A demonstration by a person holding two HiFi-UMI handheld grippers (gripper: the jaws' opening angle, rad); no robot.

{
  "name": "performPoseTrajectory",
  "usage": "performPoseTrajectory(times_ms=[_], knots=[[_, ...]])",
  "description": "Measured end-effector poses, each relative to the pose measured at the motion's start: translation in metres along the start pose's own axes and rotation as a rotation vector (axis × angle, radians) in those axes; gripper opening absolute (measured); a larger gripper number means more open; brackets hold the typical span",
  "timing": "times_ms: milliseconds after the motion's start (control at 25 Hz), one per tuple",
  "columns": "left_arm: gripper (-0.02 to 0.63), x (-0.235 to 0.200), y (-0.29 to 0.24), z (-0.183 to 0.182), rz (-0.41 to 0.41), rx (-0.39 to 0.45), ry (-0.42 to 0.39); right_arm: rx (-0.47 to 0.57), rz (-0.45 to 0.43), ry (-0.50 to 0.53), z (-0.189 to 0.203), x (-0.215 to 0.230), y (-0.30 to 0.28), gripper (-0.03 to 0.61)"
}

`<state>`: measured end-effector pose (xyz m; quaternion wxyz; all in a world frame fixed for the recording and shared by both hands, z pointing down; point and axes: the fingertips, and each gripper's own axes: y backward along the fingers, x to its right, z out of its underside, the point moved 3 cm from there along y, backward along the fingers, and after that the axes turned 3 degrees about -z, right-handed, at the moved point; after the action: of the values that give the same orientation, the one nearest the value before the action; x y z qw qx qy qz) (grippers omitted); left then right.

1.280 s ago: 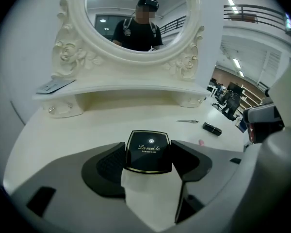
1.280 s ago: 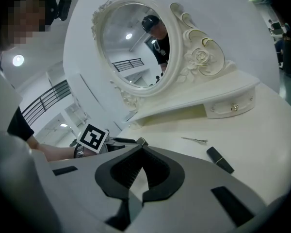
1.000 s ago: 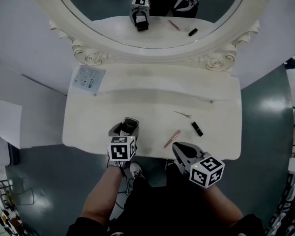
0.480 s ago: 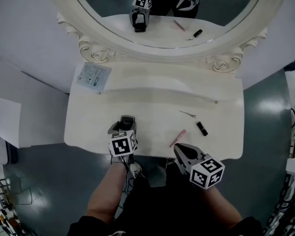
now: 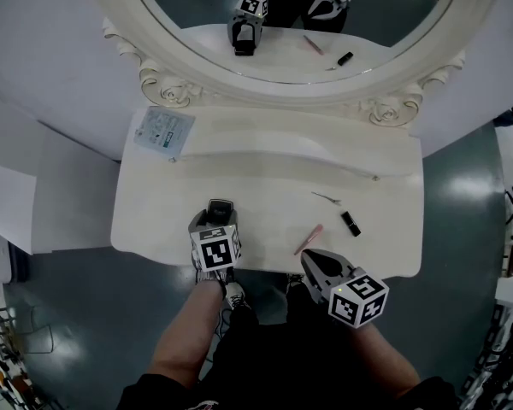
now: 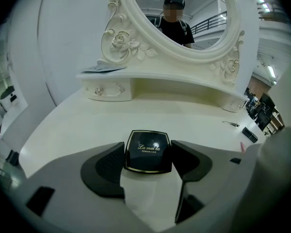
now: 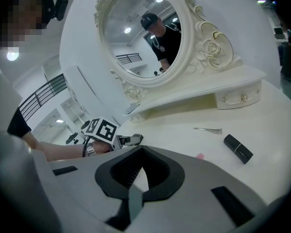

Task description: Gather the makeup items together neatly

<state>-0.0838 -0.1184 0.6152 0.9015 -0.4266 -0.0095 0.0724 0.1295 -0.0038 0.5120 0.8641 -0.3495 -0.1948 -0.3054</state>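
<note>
A black powder compact lies flat on the white dressing table near its front left edge. My left gripper is shut on it, one pad pressed against each side. To the right lie a pink stick, a black lipstick and a thin metal hair clip, spread apart. My right gripper hovers at the front edge just below the pink stick, shut and holding nothing. The right gripper view shows the lipstick and the clip ahead of the right gripper.
A large oval mirror in a carved frame rises behind a raised shelf with small drawers. On the shelf's left end lies a printed leaflet. The table's front edge runs just under both grippers.
My left gripper, still shut on the compact, has shifted a little to the left on the table and rolled slightly. The right gripper has stayed in place.
</note>
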Motion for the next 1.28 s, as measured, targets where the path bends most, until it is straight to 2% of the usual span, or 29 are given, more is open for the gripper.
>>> performPoseTrajectory(times_ms=[280,560,680,760,800,1040,1160,1280], knots=[[0.305,-0.001,0.008,0.000,0.000,0.038,-0.003,0.002,0.022,0.008,0.002,0.006,0.007,0.029],[0.304,-0.012,0.040,-0.004,0.004,0.103,-0.038,0.014,0.047,-0.034,0.010,0.009,0.006,0.029],[0.212,-0.020,0.064,-0.007,0.006,0.138,-0.043,0.021,0.058,-0.048,0.014,0.007,0.005,0.029],[0.077,-0.025,0.080,-0.009,0.009,0.159,-0.042,0.023,0.072,-0.050,0.017,0.006,0.004,0.029],[0.010,-0.025,0.086,-0.008,0.028,0.167,-0.046,0.025,0.080,-0.052,0.019,0.005,0.004,0.029],[0.008,-0.008,0.120,0.004,0.227,0.163,-0.065,0.056,0.178,-0.069,0.027,0.006,0.001,0.031],[0.008,0.006,0.134,0.019,0.354,0.144,-0.081,0.070,0.236,-0.086,0.032,0.011,-0.001,0.032],[0.008,0.015,0.142,0.036,0.436,0.117,-0.112,0.071,0.315,-0.110,0.039,0.021,-0.001,0.035]])
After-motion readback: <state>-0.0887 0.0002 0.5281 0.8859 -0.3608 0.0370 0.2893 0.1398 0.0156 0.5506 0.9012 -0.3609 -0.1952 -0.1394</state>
